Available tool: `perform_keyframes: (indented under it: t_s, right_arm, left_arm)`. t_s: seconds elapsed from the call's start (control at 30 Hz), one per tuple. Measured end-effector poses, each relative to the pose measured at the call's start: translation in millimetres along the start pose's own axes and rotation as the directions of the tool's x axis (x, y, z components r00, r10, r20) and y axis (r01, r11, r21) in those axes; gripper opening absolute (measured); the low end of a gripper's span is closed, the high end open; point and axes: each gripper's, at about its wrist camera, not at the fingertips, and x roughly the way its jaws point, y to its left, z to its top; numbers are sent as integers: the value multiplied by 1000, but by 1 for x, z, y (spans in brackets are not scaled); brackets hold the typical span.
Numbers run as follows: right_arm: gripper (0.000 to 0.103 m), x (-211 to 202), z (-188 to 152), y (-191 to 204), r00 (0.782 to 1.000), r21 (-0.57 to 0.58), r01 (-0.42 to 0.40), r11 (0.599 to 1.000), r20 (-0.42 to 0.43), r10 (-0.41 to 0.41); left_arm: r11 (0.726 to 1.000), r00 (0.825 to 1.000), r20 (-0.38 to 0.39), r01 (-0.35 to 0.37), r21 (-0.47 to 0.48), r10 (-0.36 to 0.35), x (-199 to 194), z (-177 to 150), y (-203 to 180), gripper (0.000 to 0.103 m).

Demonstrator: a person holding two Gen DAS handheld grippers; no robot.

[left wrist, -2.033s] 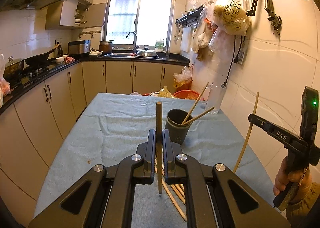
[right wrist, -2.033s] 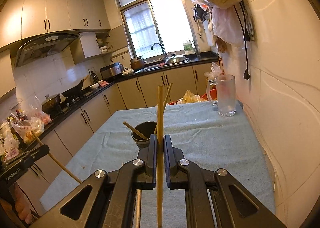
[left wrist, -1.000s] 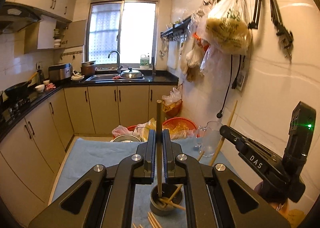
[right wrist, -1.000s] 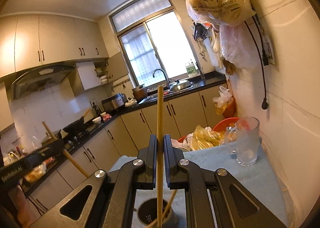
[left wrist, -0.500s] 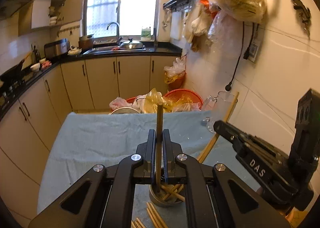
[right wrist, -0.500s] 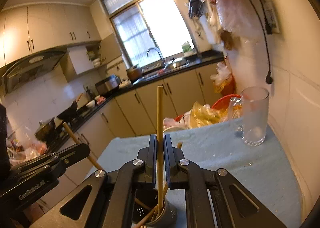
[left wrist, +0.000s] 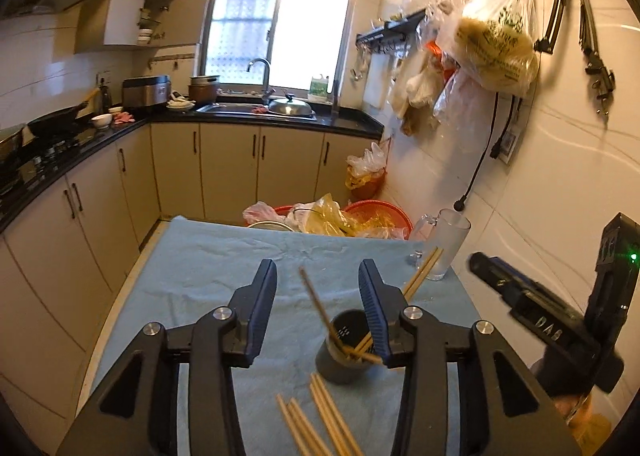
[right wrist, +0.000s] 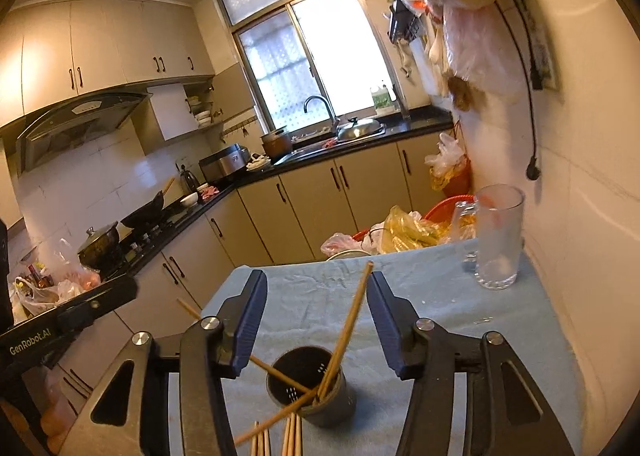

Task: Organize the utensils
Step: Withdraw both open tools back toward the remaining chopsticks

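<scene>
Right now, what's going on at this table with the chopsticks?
A person is sorting chopsticks into a dark holder cup on the blue-clothed table, using handheld tongs in each hand. Both the left tongs and right tongs are opening over the cup with nothing pressed between their pads. Several chopsticks stand tilted in the cup. More loose chopsticks lie on the cloth in front of it, not yet put away.

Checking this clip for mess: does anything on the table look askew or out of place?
Chopsticks in the dark holder splay at crossed angles, one leaning far out sideways. More chopsticks lie loose on the blue cloth beside it.
</scene>
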Motion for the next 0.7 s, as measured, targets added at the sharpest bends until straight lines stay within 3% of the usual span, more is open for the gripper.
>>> perform_keyframes:
  t_s: [0.07,0.17,0.3,0.37,0.47,0.53,0.6,0.63,0.67,0.7]
  right_arm:
    - [60,-15,-5,1,1000,-18,11,1000,-8,-11]
    - [60,-29,-18,3,999,-41,15,999,-47,-17]
    - [59,-29,-46,8,984,-47,-71,996,-167,62]
    - [44,-19,-67,19,954,-58,-169,984,-260,148]
    - [34,4,-88,34,901,-71,-273,959,-370,229]
    - [33,19,-94,43,886,-80,-307,949,-389,254]
    - [33,28,-86,44,897,-75,-297,952,-362,252]
    - [32,32,-79,45,920,-96,-256,962,-330,212]
    - [32,35,-72,46,952,-151,-168,974,-281,121]
    - [33,37,-67,48,970,-193,-97,976,-236,49]
  left_arm:
    - [1000,1000,11,-8,-20,8,-15,-7,9,51]
    - [998,1000,7,-10,-68,11,-38,-26,28,52]
    - [993,999,-36,-24,-117,20,-52,-60,51,52]
    - [990,998,-66,-33,-139,24,-53,-77,60,52]
    - [984,992,-127,-39,-175,17,-46,-99,71,52]
    - [980,987,-158,-45,-192,14,-41,-110,76,52]
    - [978,986,-168,-49,-201,15,-40,-118,81,52]
    - [978,985,-170,-53,-201,19,-40,-120,83,52]
    - [978,985,-169,-58,-201,23,-40,-121,84,52]
    - [978,986,-165,-62,-201,29,-40,-122,85,52]
